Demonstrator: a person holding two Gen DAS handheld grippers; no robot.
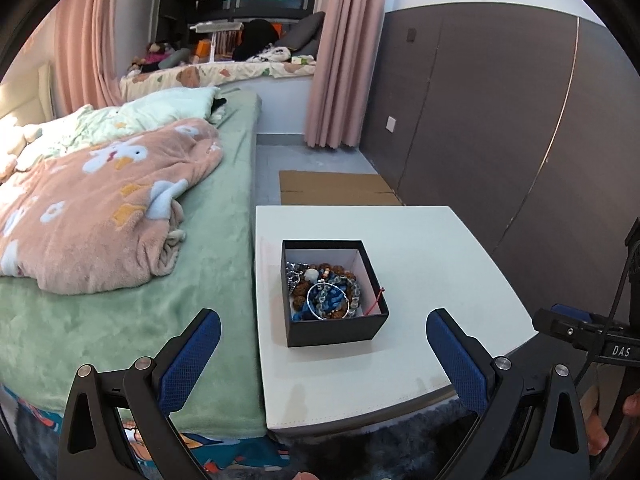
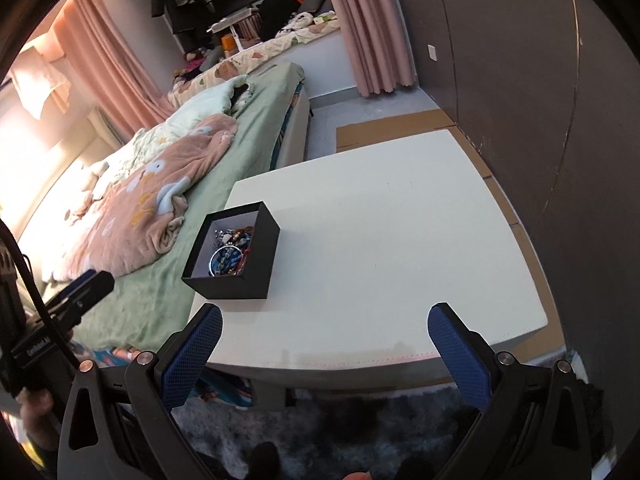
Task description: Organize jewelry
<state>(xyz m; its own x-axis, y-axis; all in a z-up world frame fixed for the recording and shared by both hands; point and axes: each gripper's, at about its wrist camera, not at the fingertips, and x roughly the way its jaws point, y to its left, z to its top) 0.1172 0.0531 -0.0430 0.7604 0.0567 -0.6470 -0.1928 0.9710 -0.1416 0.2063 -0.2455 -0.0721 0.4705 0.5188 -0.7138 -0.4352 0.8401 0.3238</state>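
On my far left is the bed, its pink duck-print blanket heaped at about ten o'clock from the box. My left hand-held gripper hovers at the near edge of the white bench, blue pads spread wide and nothing between them. At twelve o'clock from it sits the open black box, close to the bench's bed-side edge. The jewelry is all inside: a tangle of brown bead strings, clear bead bracelets, a silver bangle on top and a red cord trailing over the right wall.

My right hand-held gripper is likewise spread and empty, with the box at eleven o'clock from it and bare bench ahead.

Nothing lies outside the box, so I read this either as pieces waiting to be drawn out and sorted, or as pieces already gathered in; the frames do not settle which. Any grasp here calls for a fine pinch on one strand, since the strings are intertwined and would drag their neighbours.
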